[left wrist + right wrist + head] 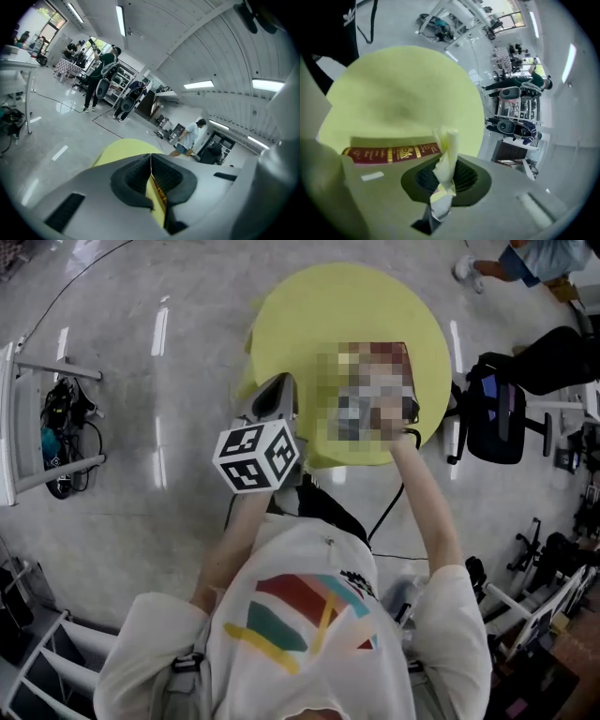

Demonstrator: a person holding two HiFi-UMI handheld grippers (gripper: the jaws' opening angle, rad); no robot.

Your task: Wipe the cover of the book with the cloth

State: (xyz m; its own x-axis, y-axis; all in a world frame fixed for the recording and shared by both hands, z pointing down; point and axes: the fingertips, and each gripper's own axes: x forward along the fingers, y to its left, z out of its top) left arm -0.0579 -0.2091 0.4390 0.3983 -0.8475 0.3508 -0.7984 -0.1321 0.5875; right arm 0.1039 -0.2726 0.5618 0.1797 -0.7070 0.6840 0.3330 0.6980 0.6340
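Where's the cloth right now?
In the right gripper view, the pale cloth stands pinched in the jaws of the right gripper, just this side of the dark red book lying on the round yellow table.

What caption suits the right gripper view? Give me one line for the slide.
The jaws shut on a pale cloth, a red-spined book lying on the round yellow table just ahead.

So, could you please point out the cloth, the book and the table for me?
cloth (445, 157), right gripper view, its pale bunched upper part.
book (390, 153), right gripper view, its red edge with gold print.
table (403, 89), right gripper view, the bare yellow top.
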